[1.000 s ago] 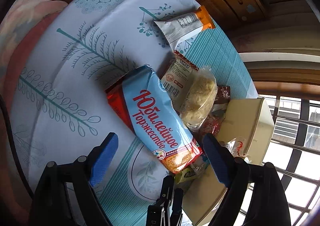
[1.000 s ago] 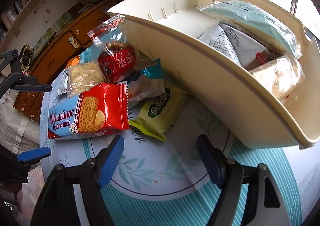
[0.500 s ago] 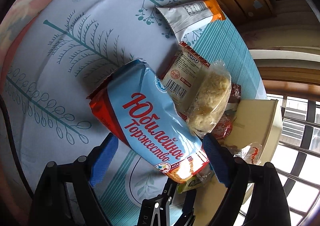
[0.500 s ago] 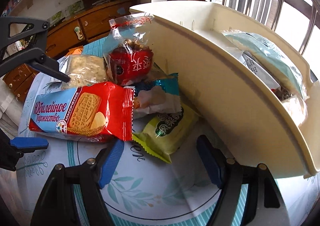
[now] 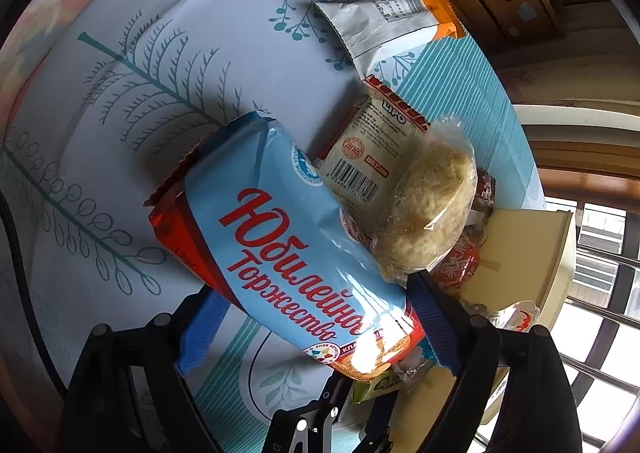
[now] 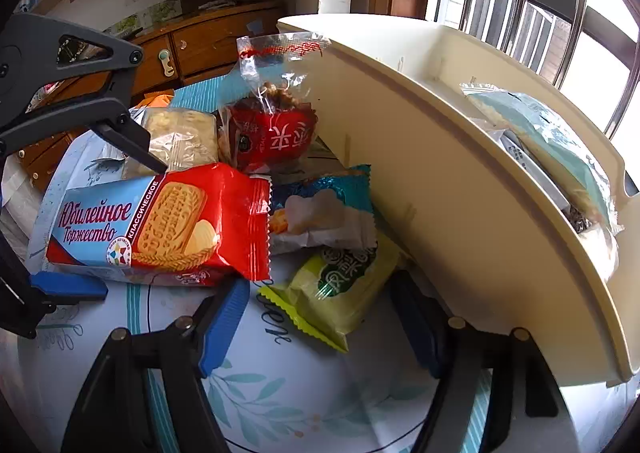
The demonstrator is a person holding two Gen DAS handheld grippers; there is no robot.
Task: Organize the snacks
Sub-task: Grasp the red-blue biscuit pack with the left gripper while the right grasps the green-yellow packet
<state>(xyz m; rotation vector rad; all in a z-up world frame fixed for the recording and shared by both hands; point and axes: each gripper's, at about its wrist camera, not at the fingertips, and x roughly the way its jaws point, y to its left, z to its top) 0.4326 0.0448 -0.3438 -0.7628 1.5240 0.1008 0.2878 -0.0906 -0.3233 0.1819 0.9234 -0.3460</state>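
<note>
- I've got my left gripper (image 5: 316, 329) spread wide, one blue pad on each side of the long blue-and-red foil biscuit pack (image 5: 288, 249), so the grab runs across its narrow width.
- Neither pad looks pressed in, so I judge this a straddle and not a pinch; the pack lies on the pale leaf-print tablecloth (image 5: 152, 65).
- Landmark: the cream plastic storage bin (image 6: 460, 221). The biscuit pack lies near its outer wall, at the outside edge of the snack pile.
- Between pack and bin: a clear bag of pale crumbly cake (image 5: 424, 209), a red cup-shaped snack in clear wrap (image 6: 272, 133), and a teal-and-white wrapped snack (image 6: 324, 209).
- My right gripper (image 6: 320, 317) is also spread, holding nothing, low around the near end of the yellow-green wrapped pastry (image 6: 340, 293), which lies against the foot of the bin wall.
- Inside the bin a pale teal packet (image 6: 552, 137) and others already lie, so loose ones go there, I reckon.
- Risk: slippery, puffy foil; a shallow grip may slide.
</note>
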